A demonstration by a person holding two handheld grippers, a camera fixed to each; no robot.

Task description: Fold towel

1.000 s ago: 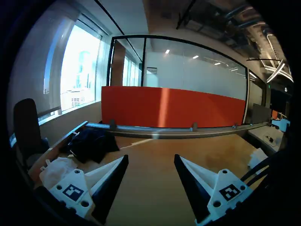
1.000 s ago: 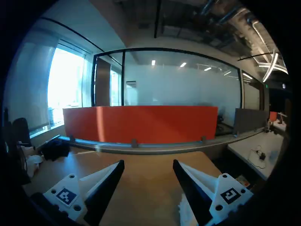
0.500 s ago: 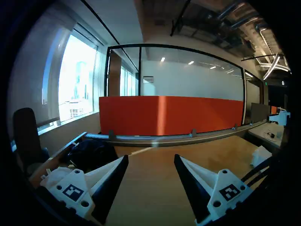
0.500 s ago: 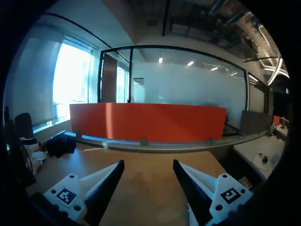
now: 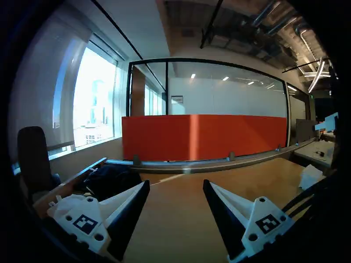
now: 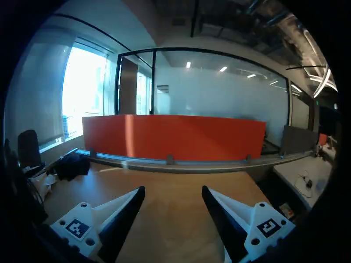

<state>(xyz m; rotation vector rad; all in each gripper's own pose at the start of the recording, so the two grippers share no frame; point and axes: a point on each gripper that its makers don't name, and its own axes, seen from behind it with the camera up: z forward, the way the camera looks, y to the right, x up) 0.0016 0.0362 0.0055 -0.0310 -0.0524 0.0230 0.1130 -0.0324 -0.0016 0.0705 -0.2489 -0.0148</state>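
Note:
My left gripper (image 5: 176,182) is open above a bare wooden tabletop (image 5: 184,206), with nothing between its fingers. A white cloth-like thing (image 5: 310,176), maybe the towel, lies at the table's right edge, well to the right of the left gripper. My right gripper (image 6: 173,188) is open too, over the same kind of wooden tabletop (image 6: 171,206), and holds nothing. A thin sliver of white shows at the very bottom, beside its right finger (image 6: 239,223); I cannot tell what it is.
A dark bundle (image 5: 107,179) and a crumpled white item (image 5: 65,202) sit at the table's left end, near a dark chair (image 5: 33,162). An orange partition (image 5: 204,136) closes the far edge. A white neighbouring desk (image 6: 302,175) stands to the right.
Both views have tilted up a little, so the table sits lower. The white cloth beside the right gripper's right finger has slipped almost out of the bottom. Both grippers stay open.

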